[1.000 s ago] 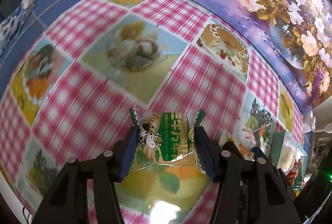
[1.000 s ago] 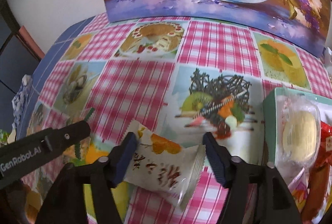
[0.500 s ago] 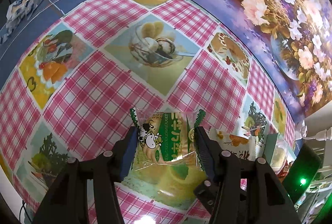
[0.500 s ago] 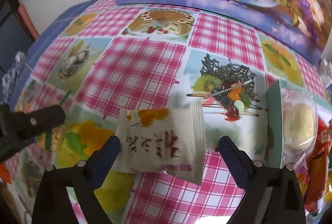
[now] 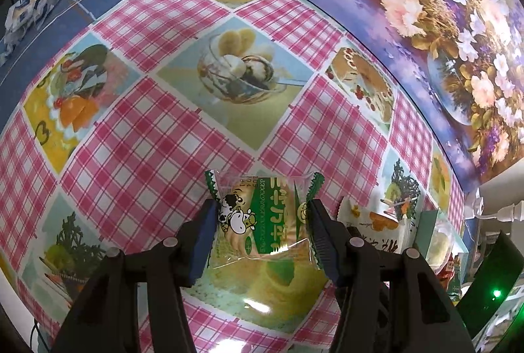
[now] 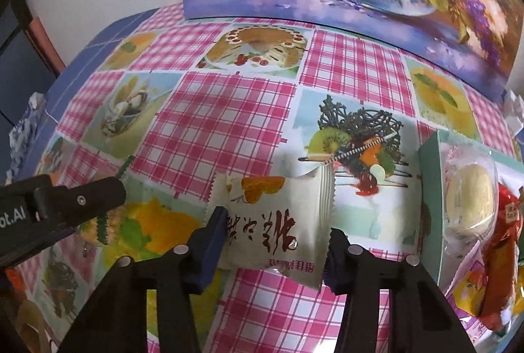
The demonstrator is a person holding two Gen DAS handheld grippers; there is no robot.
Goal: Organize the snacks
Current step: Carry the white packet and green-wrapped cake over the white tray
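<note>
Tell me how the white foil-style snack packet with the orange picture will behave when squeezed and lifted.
The white snack packet with brown characters looks puffy, so it probably gives under pressure and weighs little. Its glossy film may slip between the pads of the right hand-held gripper, whose jaws are closing around it. Lying flat, it is unlikely to roll.

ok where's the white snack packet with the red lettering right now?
In the right wrist view, the white packet sits low centre between the closing pads of the right gripper, just left of the green snack box; the left gripper is beside it.
</note>
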